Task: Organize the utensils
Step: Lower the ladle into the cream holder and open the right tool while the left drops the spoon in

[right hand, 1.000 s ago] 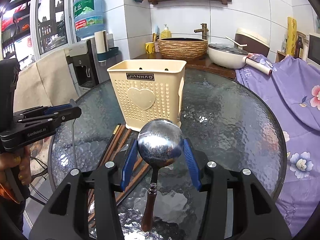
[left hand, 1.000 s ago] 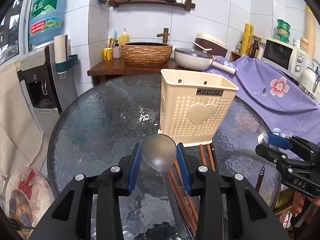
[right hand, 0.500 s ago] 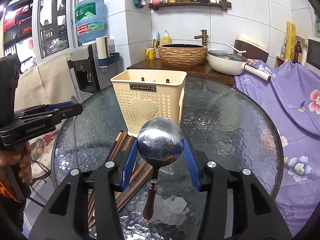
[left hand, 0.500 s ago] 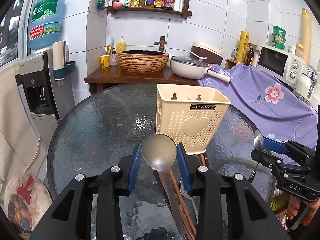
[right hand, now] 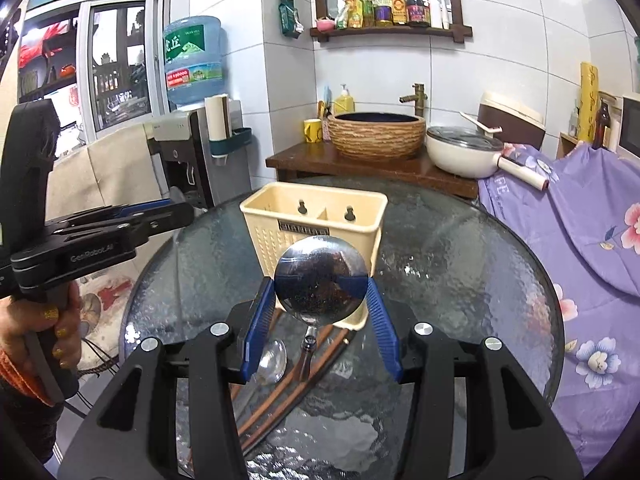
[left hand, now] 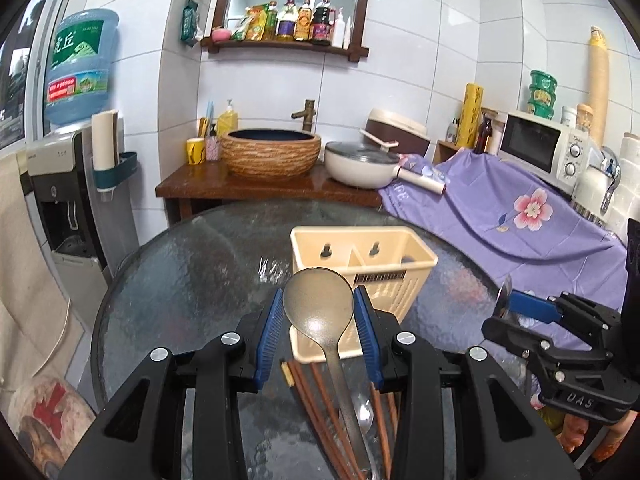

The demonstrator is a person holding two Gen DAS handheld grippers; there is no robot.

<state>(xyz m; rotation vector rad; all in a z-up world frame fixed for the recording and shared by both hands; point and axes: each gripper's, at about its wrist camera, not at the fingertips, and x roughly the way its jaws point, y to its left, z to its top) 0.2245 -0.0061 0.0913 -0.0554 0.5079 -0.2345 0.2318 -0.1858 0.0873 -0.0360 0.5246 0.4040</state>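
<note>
My left gripper (left hand: 319, 322) is shut on a matte grey metal spoon (left hand: 320, 308), bowl up, handle hanging down, held above the glass table. My right gripper (right hand: 320, 312) is shut on a shiny round ladle (right hand: 321, 278) with a dark wooden handle. A cream two-compartment utensil holder (left hand: 362, 256) stands on the table just beyond both grippers; it also shows in the right wrist view (right hand: 314, 224). Brown chopsticks (left hand: 316, 412) and a small steel spoon (right hand: 273, 360) lie on the glass in front of the holder.
The round glass table (left hand: 192, 280) ends near a water dispenser (left hand: 64, 184) on the left. A wooden stand with a woven basin (left hand: 270, 154) and a white pan (left hand: 360, 164) is behind. Purple flowered cloth (left hand: 512, 216) covers the right side.
Both grippers have risen with their utensils; the holder now sits lower in view and its open top with both compartments shows.
</note>
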